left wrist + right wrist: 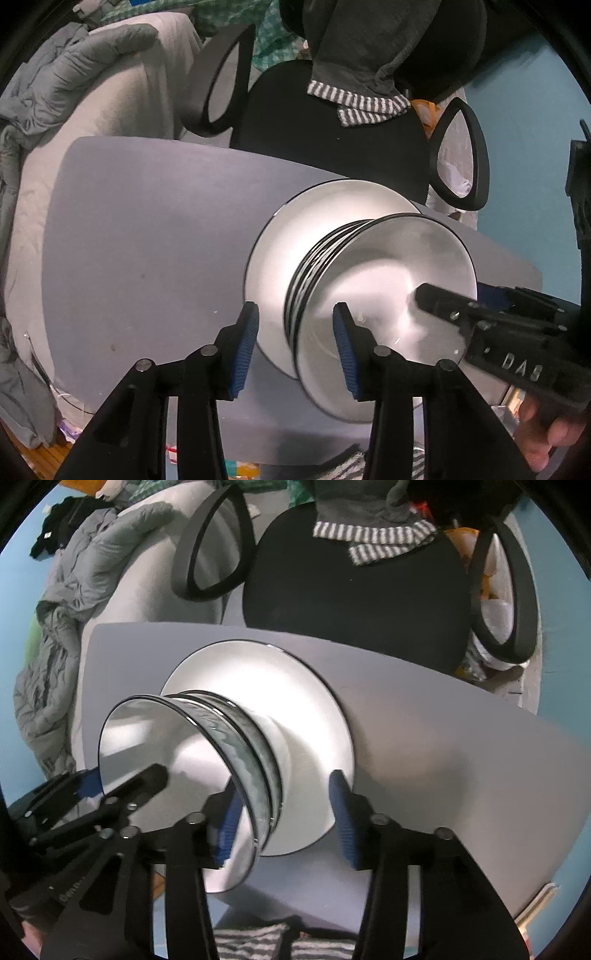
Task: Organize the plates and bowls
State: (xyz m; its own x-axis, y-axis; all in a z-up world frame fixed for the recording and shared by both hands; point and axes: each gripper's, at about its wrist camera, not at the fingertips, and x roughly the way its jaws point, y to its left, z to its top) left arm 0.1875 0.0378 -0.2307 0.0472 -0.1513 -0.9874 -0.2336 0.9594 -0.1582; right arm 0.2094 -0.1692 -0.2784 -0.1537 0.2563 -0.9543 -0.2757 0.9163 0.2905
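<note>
Both grippers, left (295, 347) and right (284, 819), point downward with jaws part-open, each straddling the top rim of the stacked bowls (384, 295) without pressing it. Bowls sit on a white plate (280, 686) on the grey table (147, 236); bare tabletop lies on either side.

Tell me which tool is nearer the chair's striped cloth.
Neither clearly. The left tool and right tool both straddle the rim of the stacked bowls, well short of the striped cloth across the table.
</note>
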